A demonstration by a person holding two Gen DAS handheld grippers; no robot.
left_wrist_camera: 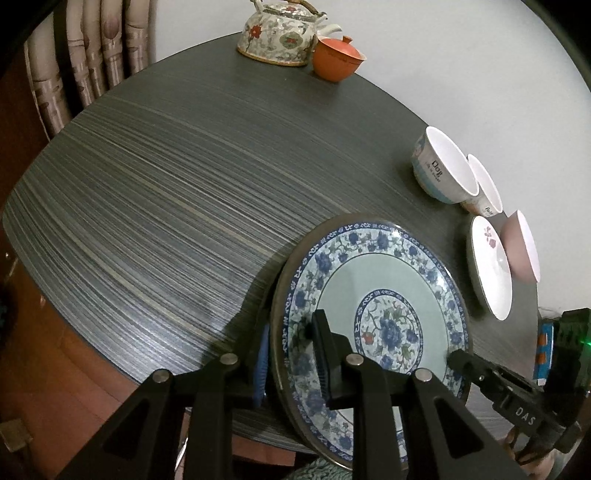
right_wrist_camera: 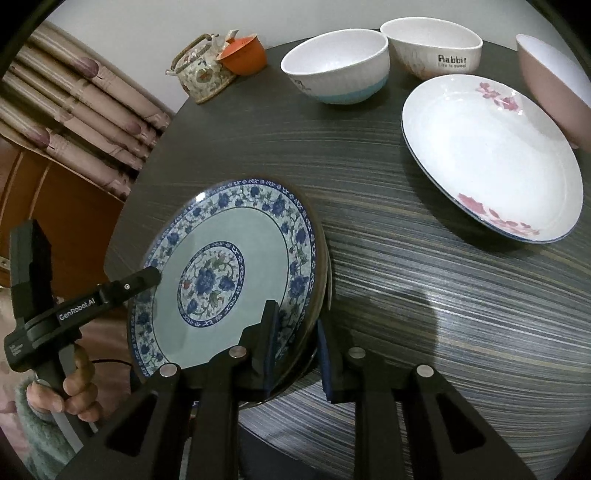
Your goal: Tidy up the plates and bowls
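A blue floral plate (left_wrist_camera: 388,280) with a pale green middle is tilted over the near edge of the dark striped table (left_wrist_camera: 166,203). My left gripper (left_wrist_camera: 291,328) is shut on its left rim, one finger on the face and the blue pad behind. In the right wrist view the same plate (right_wrist_camera: 221,229) has its right rim between the pads of my right gripper (right_wrist_camera: 297,317), which is shut on it. One of the left gripper's fingers (right_wrist_camera: 142,280) lies on the plate's far side there. A person's hand (right_wrist_camera: 74,395) holds that gripper's handle.
A white plate with pink flowers (right_wrist_camera: 491,155) lies to the right. Behind it stand a blue-banded bowl (right_wrist_camera: 336,62), a "Rabbit" bowl (right_wrist_camera: 432,44) and a pink bowl (right_wrist_camera: 546,81). A floral teapot (left_wrist_camera: 280,33) and an orange cup (left_wrist_camera: 336,59) sit at the far edge.
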